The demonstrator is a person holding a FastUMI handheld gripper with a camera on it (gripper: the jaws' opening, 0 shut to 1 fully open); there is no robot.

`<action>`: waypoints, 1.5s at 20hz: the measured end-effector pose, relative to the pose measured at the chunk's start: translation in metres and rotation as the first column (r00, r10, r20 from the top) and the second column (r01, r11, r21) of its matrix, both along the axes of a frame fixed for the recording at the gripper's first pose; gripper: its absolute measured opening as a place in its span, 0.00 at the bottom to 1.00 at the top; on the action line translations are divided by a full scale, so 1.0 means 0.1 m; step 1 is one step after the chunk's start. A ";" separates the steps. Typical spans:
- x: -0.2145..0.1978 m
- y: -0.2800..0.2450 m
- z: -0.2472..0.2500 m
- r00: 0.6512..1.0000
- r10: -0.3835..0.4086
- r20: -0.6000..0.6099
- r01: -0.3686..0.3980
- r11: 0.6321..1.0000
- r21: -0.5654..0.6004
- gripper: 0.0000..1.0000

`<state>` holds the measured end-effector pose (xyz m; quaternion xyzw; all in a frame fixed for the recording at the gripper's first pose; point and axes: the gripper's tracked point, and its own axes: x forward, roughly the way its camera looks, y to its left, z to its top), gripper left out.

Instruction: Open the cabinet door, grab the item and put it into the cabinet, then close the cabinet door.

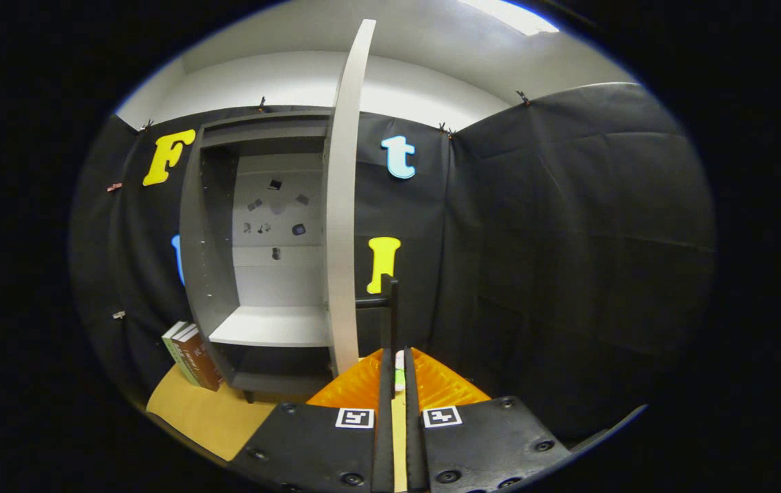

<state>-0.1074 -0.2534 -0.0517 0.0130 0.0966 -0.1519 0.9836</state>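
The grey cabinet stands ahead on the left with its door swung wide open, so the door shows edge-on. Inside are a pale shelf and a back panel with small dark marks. A black bar handle sticks out from the door's edge on a short post. My gripper is closed to a narrow gap around the lower part of that handle. A small white and green thing shows in the gap between the fingertips; what it is I cannot tell.
Two books lean against the cabinet's left side on the tan tabletop. Black cloth walls close the booth on the right and behind the cabinet.
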 end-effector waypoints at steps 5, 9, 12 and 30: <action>-0.26 -0.13 0.27 0.994 -0.065 0.083 0.068 0.997 -0.025 0.61; -0.37 0.23 0.39 0.988 0.031 0.150 -0.035 0.999 0.018 0.98; -0.43 0.74 0.31 0.981 0.139 0.137 -0.148 0.987 0.057 0.98; 0.23 2.63 -2.73 0.807 0.489 -0.332 -0.405 0.866 0.293 0.98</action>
